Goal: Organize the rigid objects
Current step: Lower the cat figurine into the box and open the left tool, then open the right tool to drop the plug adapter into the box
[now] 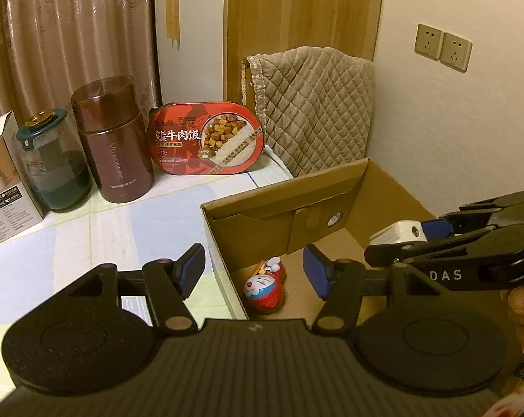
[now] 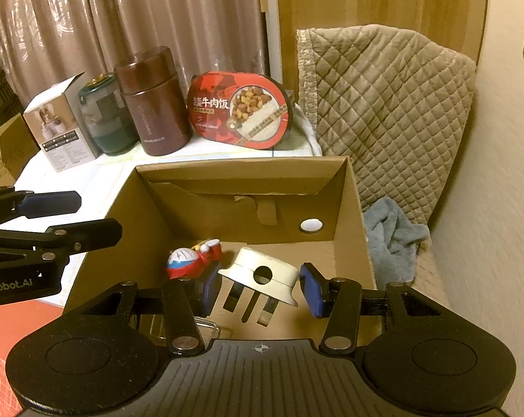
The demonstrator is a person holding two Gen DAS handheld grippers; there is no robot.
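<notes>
White plug adapter (image 2: 262, 274) between the right gripper (image 2: 260, 290) fingers above the cardboard box (image 2: 352, 208), left fingers spread and empty at the box's left wall, Doraemon toy (image 2: 189, 260) on the box floor

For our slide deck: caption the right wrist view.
Right gripper holds a white plug over the cardboard box containing a Doraemon toy.

We see the white box (image 1: 8, 180) cut off by the left edge of the left wrist view. Behind the right tongs (image 2: 260, 286), the plug adapter (image 2: 262, 271) hides part of the cardboard box (image 2: 352, 215) floor. The Doraemon toy (image 2: 192, 260) is half covered by one finger (image 2: 210, 290). Small print on the brown flask (image 1: 117, 146) is too blurred to read.
</notes>
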